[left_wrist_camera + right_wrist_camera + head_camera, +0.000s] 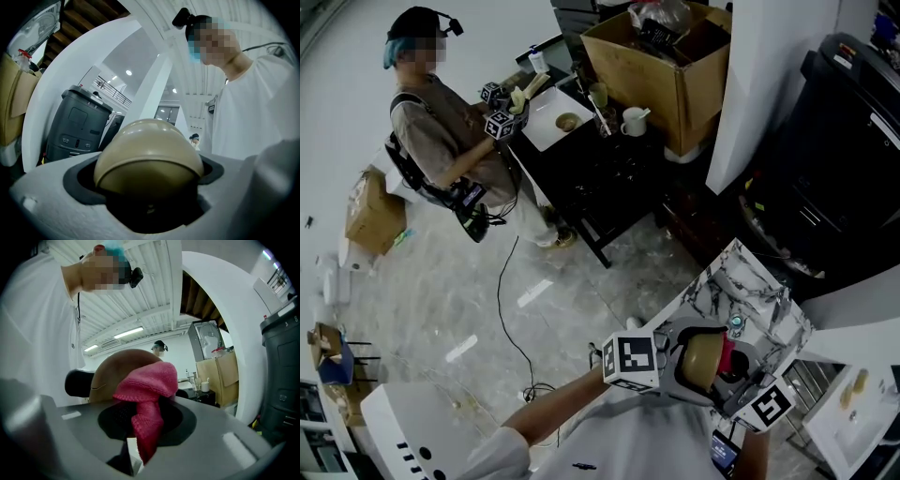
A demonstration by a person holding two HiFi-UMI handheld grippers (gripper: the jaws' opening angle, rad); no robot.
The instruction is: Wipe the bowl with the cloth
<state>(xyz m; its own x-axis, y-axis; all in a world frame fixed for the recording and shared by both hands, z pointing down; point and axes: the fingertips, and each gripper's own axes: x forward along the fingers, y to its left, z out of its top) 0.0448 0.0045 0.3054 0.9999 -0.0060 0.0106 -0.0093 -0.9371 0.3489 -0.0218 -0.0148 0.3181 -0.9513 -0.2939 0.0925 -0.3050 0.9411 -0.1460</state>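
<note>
A glossy tan bowl (147, 150) sits clamped in the left gripper (149, 187); the right gripper (140, 427) pinches a pink fabric cloth (147, 383) against it.

Your top (614, 441): white, short sleeves | head camera (183, 18): black, dark cable (262, 46) at your shoulder | left gripper (149, 185): pale grey shell, dark oval recess, black-and-white square-marker left cube (630, 361) | right gripper (140, 427): grey shell, matching right cube (766, 406)
</note>
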